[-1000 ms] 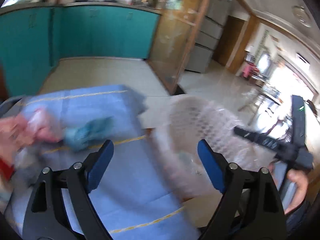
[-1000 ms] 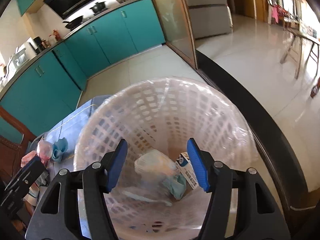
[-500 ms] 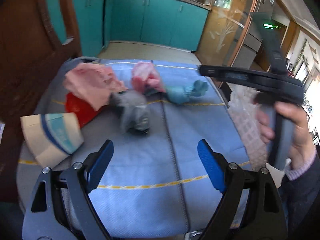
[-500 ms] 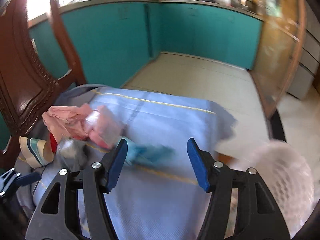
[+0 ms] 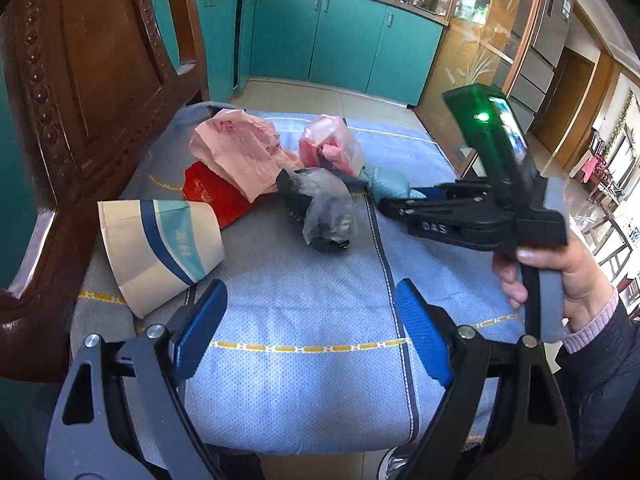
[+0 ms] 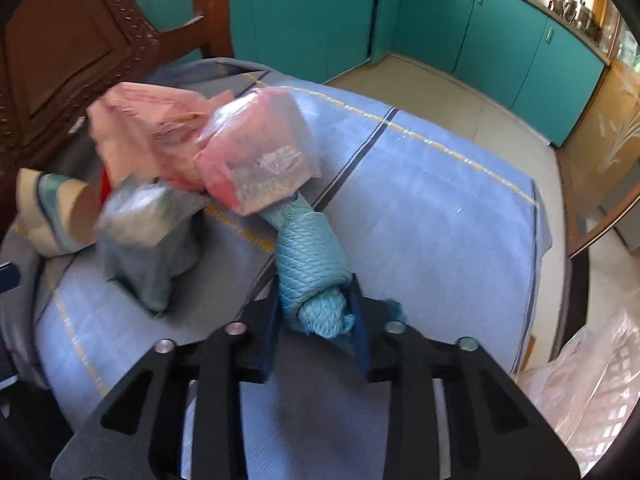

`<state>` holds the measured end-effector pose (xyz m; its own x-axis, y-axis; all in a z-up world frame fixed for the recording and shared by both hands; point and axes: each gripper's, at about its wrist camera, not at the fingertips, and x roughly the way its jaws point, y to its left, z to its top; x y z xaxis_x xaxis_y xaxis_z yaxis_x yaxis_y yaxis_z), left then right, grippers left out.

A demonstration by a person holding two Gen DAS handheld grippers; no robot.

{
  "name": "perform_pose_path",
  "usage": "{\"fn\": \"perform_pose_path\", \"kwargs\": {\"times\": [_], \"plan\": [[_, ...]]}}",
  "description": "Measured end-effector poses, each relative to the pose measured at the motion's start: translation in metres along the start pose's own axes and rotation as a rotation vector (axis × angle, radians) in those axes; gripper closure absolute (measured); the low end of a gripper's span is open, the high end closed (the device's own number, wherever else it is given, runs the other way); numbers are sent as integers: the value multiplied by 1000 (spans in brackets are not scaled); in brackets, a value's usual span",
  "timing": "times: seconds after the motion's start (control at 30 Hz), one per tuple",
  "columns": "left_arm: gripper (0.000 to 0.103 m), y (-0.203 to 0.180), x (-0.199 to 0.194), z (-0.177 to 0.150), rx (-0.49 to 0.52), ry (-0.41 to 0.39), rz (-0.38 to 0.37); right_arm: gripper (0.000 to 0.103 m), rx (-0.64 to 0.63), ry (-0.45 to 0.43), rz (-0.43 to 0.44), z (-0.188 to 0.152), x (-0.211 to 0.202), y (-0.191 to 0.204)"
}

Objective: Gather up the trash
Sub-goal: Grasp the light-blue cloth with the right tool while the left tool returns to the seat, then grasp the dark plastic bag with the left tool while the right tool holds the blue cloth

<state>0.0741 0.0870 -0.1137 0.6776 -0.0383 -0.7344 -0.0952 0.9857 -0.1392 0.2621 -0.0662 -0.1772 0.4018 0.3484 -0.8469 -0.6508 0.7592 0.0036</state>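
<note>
The right tongs (image 6: 316, 320) pinch only the near end of the blue crumpled wad (image 6: 308, 252) lying on the cloth-covered surface (image 6: 420, 216), so it may slip free on lifting, while the left tongs (image 5: 308, 320) hang wide and empty

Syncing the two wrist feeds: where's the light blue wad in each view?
Left wrist: the light blue wad lies right of centre on the blue cloth, at the tip of the right hand-held gripper, partly hidden by it.
Right wrist: the wad is at centre, its near end clamped in that hand-held gripper.
Shared landmark: the pink plastic bag touching the wad's far end.
</note>
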Motion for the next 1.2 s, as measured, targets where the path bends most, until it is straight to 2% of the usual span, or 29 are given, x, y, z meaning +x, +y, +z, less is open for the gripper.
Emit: {"fn": "perform_pose_path", "kwargs": {"times": [0.2,0.37,0.57,0.73,0.93,0.97,1.0,1.03,1.1,1.2], "plan": [[17,1,-3,-3,-5,-6,-9,75,34,3,61,-22,-33,4],[17,5,-1,-4,-24,-2,-4,75,55,-38,100,-39,-66,5],[17,-1,14,6,-31,3,-11,75,150,17,5,-58,-60,-16],[17,-13,40,26,-20,4,1,75,193,14,-4,-61,-60,-25],[17,-12,85,52,-100,52,31,74,200,5,-13,-61,-63,-28],[19,-12,92,54,-102,63,35,74,199,5,-14,-62,-64,-28],[30,-13,98,54,-98,75,44,74,196,4,-14,-63,-64,-28],[46,-13,101,54,-91,86,53,74,193,4,-13,-63,-64,-28],[53,-14,102,51,-83,90,58,74,191,6,-17,-65,-64,-29],[55,-15,96,43,-65,83,46,74,187,9,-24,-65,-63,-28]]}}
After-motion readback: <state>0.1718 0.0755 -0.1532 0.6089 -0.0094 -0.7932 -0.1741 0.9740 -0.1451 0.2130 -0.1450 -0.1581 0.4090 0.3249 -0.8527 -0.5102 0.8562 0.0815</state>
